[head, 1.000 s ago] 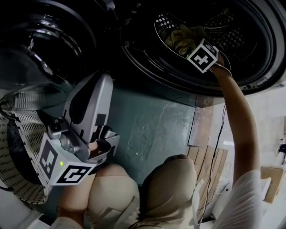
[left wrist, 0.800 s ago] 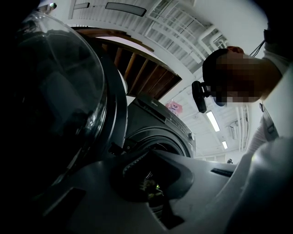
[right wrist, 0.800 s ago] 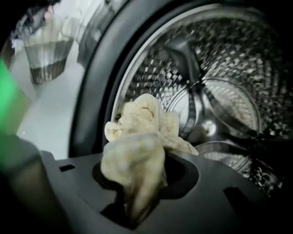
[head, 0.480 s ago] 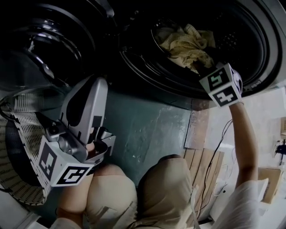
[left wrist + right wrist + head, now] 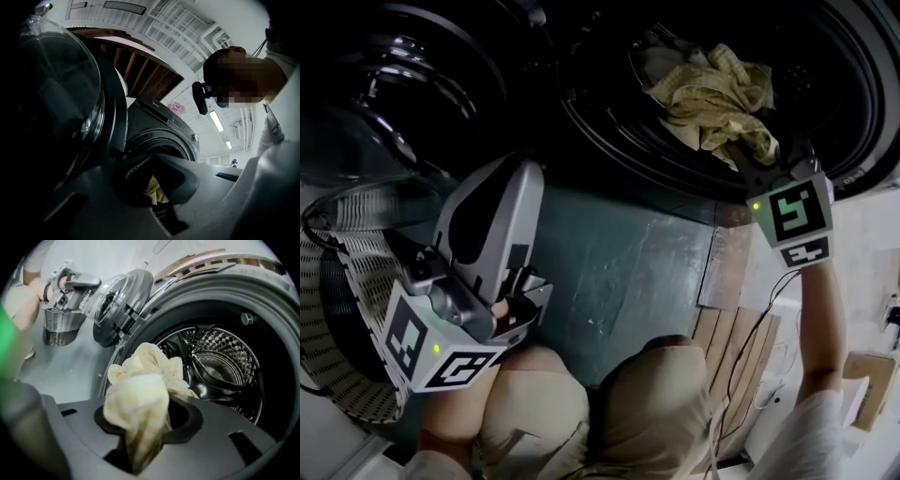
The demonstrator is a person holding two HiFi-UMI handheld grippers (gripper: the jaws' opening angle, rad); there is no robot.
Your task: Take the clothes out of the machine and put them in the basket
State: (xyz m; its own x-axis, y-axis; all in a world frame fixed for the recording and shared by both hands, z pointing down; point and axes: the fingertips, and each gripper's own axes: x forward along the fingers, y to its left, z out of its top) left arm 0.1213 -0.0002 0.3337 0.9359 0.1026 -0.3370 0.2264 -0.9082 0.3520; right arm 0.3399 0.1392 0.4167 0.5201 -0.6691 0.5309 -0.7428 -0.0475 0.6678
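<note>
Right gripper [image 5: 757, 161] at right of head view, jaws clamped on a yellow cloth [image 5: 712, 94] - its own view shows the cloth [image 5: 140, 394] bunched and pinched between the jaws of the right gripper [image 5: 140, 432]. Cloth sits at the mouth of the washing machine drum [image 5: 839, 89], upper right of frame, partly over the door rim. Left gripper [image 5: 514, 178] at lower left, tilted up, jaw tips together, nothing between them - same in its own view [image 5: 152, 161]. Basket [image 5: 347, 309] at far left edge beside the left gripper, well apart from the cloth. Open glass door [image 5: 403, 84] at upper left.
</note>
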